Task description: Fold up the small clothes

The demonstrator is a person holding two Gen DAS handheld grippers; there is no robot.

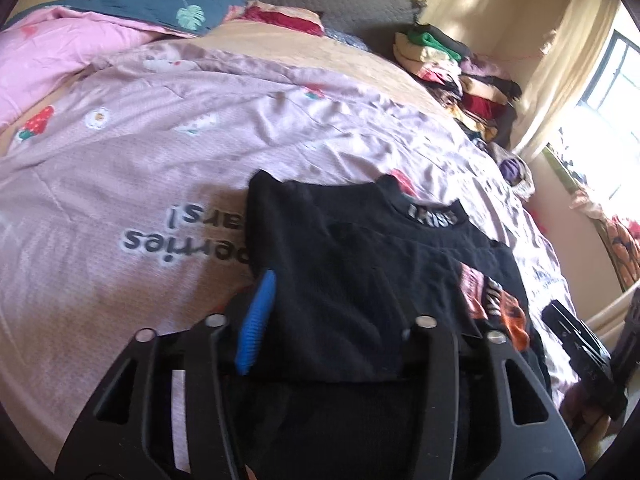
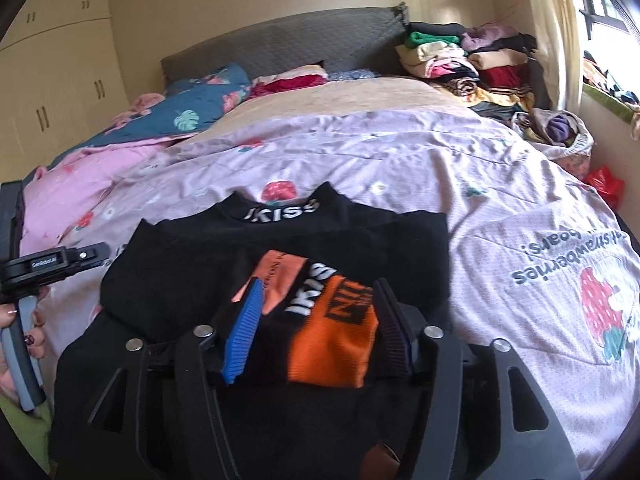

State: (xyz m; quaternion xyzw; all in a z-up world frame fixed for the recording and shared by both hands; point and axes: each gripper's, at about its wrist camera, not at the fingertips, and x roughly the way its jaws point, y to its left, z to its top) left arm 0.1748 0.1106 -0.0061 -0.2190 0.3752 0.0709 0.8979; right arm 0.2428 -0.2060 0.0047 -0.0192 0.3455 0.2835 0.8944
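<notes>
A small black top (image 1: 360,264) with a white "KISS" collar and an orange printed patch lies partly folded on the pink bedspread (image 1: 140,168). It also shows in the right wrist view (image 2: 280,248), with the orange patch (image 2: 336,340) nearest. My left gripper (image 1: 328,300) is open, its jaws spread over the top's near left edge, blue pad (image 1: 256,320) visible. My right gripper (image 2: 316,320) is open, its jaws either side of the orange patch. The left gripper also shows at the left edge of the right wrist view (image 2: 60,264), and the right one at the right of the left wrist view (image 1: 576,336).
A pile of folded clothes (image 2: 468,60) sits at the bed's far right by the grey headboard (image 2: 280,44). A blue leaf-print quilt (image 2: 192,116) and pink blanket lie far left. A bag of clothes (image 2: 560,132) and a red bag (image 2: 606,186) are by the window. Wardrobes stand at left.
</notes>
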